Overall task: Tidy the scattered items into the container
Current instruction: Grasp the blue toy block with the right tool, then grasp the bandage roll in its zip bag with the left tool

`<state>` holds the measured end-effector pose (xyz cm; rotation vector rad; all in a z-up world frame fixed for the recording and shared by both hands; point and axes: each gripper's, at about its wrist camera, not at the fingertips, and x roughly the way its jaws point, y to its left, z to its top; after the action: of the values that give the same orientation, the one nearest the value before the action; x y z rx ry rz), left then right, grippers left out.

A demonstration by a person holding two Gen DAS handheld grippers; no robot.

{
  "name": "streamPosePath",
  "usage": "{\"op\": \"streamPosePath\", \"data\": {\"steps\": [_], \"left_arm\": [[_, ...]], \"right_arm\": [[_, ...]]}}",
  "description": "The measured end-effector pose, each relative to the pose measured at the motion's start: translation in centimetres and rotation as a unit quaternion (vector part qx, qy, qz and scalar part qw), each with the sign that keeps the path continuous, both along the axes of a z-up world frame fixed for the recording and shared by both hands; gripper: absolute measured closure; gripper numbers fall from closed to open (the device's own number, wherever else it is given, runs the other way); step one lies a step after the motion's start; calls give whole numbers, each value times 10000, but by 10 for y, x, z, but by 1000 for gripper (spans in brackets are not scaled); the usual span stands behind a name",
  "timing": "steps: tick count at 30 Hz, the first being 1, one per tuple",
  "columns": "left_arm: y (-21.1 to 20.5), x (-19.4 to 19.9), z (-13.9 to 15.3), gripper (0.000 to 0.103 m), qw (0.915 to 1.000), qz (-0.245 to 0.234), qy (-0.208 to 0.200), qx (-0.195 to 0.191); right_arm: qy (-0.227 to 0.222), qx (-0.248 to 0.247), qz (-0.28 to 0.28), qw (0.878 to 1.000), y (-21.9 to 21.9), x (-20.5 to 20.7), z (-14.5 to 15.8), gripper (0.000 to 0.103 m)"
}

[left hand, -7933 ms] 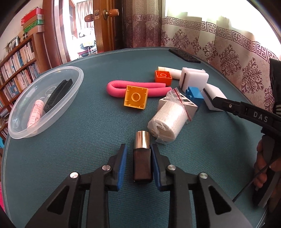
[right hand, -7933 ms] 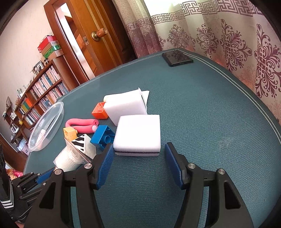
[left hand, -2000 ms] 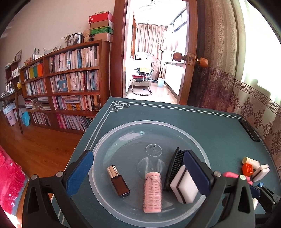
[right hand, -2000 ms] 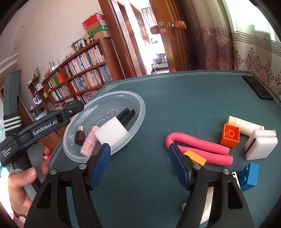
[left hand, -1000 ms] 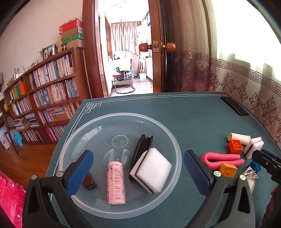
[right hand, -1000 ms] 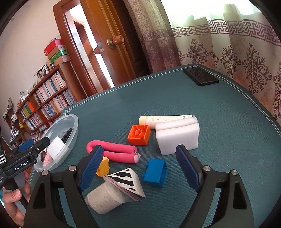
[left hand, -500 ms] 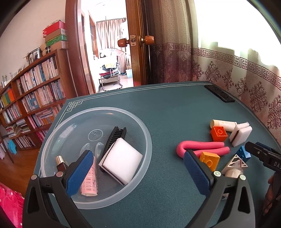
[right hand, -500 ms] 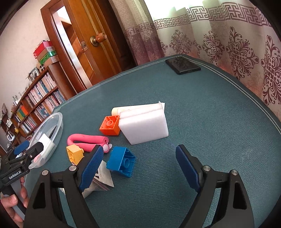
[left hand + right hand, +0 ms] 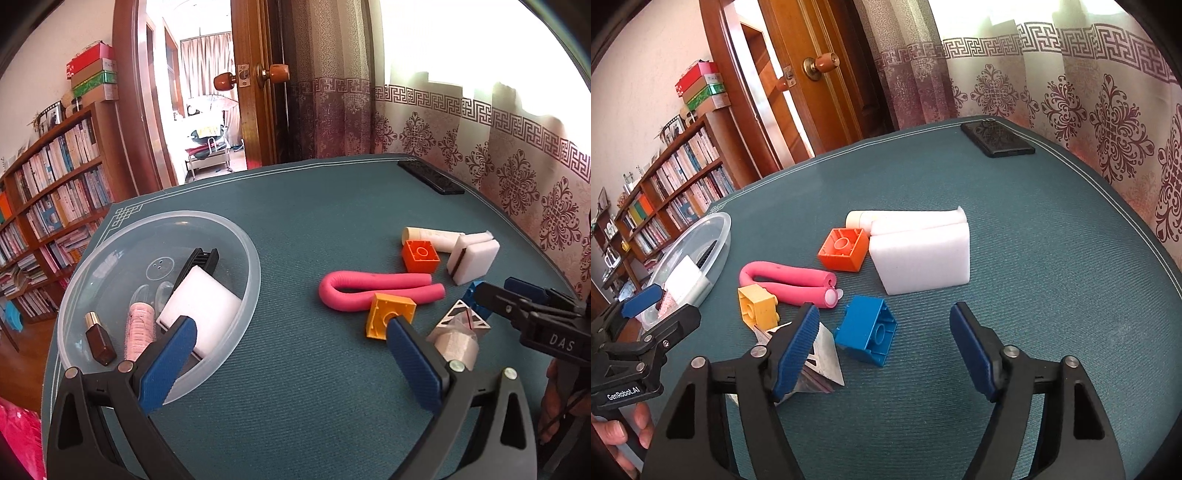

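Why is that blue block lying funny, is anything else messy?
The blue block lies tipped on its side, hollow underside showing. The orange block and yellow block are tipped too. They sit scattered on the table, outside the clear bowl. Nothing looks spilled or broken.

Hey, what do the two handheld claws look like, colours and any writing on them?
Both are black plastic frames with triangular cut-outs, silver bolts and ribbed blue pads on the fingers. The left claw reads "GenRobot.AI" in white on its side, seen from the right wrist view. The right claw shows white letters "DAS" in the left wrist view.
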<state>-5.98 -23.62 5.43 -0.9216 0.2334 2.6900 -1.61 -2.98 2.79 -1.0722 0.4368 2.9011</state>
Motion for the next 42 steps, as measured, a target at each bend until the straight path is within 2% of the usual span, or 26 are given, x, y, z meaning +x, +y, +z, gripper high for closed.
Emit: {"op": "streamPosePath", "data": {"steps": [2,6,8,10,14,21,26,31,37,39,42], "left_arm": [[2,2,-1,0,10000,-38,-1,-15],[6,6,-2,0,9999,-120,-14,-59],[8,7,-3,0,9998,-152,-31,-78],[9,8,-4,0,9998,-191,-44,-87],[14,10,-4,0,9996,-271,-57,-83],[25,19,-6,0,9985,-539,-88,6],[36,22,-10,0,9960,-844,-253,168],[52,24,-17,1,9937,-1063,-364,52],[69,23,-36,14,9884,-1371,-649,-71],[72,21,-42,24,9865,-1430,-797,-61],[75,20,-47,31,9850,-1471,-904,-83]], "right_arm": [[-95,24,-23,9999,0,-2,-2,35],[-324,57,-7,9995,-1,-7,-9,58],[-336,113,-5,9994,-3,-7,-9,61],[-351,133,35,9993,-4,-8,-10,71],[-348,89,11,9994,-1,-6,-10,78],[-324,65,-148,9993,10,1,-9,78],[-331,23,-226,9992,23,7,-9,78],[-307,-74,-237,9992,29,10,-10,78],[-299,-110,-232,9992,30,8,-10,78],[-294,-122,-231,9992,29,8,-10,78],[-294,-113,-232,9992,29,8,-10,78]]}}
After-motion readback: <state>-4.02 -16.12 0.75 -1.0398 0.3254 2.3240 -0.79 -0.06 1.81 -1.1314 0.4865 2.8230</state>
